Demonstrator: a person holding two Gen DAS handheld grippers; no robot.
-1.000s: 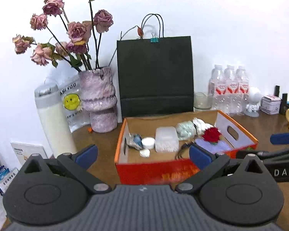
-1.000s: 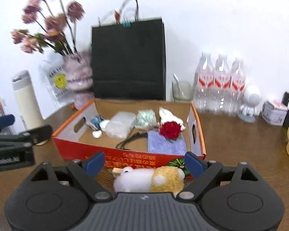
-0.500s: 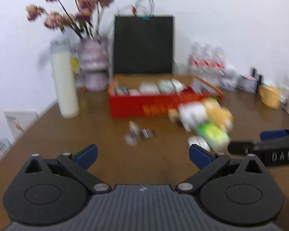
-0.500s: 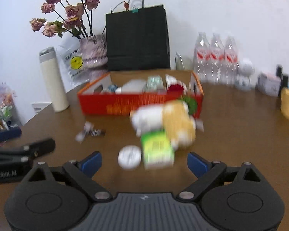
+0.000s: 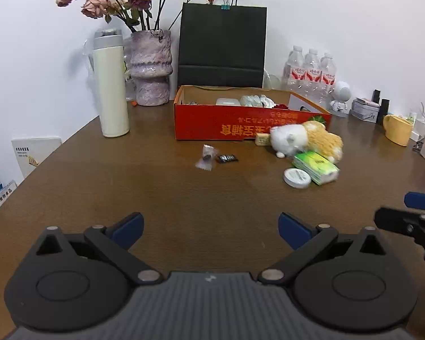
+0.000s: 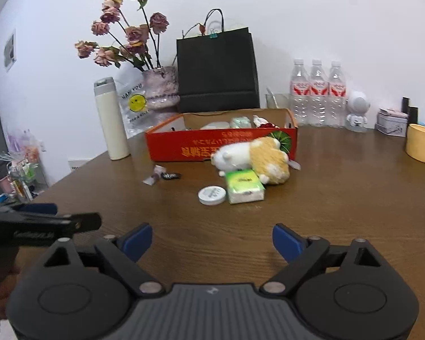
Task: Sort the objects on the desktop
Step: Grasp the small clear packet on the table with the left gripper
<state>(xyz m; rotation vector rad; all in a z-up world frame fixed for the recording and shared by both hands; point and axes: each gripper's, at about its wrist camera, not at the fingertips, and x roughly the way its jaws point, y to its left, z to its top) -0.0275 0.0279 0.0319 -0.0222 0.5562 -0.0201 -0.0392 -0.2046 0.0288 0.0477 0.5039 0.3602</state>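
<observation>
Loose items in front of red box, both grippers empty and well back from them.

Left wrist view: left gripper jaws spread wide, nothing between them. Red box sits far ahead; candy wrapper just in front of it, nearly straight ahead. Plush toy, tissue pack and round tin lie off the box's right front corner, ahead-right.
Right wrist view: right gripper also spread, empty. Tin and tissue pack lie dead ahead, pack's long axis running toward the box; plush touches the box front. Right gripper looks nearer that cluster, left nearer the wrapper.
</observation>
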